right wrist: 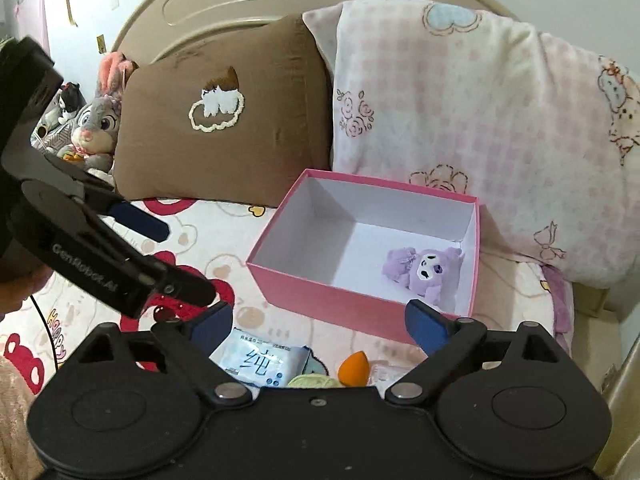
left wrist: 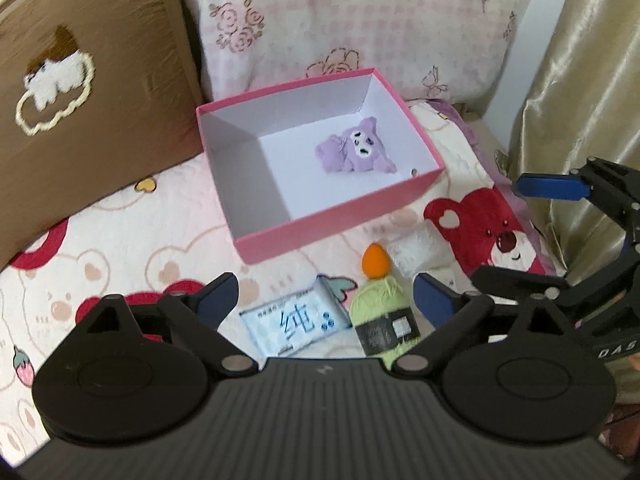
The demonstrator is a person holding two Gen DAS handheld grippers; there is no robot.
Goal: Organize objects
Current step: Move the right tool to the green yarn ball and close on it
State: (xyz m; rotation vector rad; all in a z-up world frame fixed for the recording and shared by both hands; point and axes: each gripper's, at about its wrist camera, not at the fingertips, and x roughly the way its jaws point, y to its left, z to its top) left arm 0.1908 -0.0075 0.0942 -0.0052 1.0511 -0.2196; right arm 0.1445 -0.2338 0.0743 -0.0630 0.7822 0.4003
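Note:
A pink box (left wrist: 340,216) with a white inside stands open on the bed, and a purple plush toy (left wrist: 356,150) lies in it. In front of the box lie a blue-white wipes pack (left wrist: 296,322), an orange egg-shaped sponge (left wrist: 375,266), a green yarn ball (left wrist: 382,312) and a white packet (left wrist: 416,250). My left gripper (left wrist: 326,292) hangs open above the wipes pack and holds nothing. My right gripper (right wrist: 318,320) is open and empty too, above the same items, in front of the box (right wrist: 360,308) with the plush toy (right wrist: 424,270). Each gripper shows in the other's view.
A brown pillow (right wrist: 224,120) and a pink checked pillow (right wrist: 480,120) lean against the headboard behind the box. A grey rabbit plush (right wrist: 96,124) sits at the far left. A gold curtain (left wrist: 580,80) hangs on the right. The bedspread (left wrist: 120,240) has a bear print.

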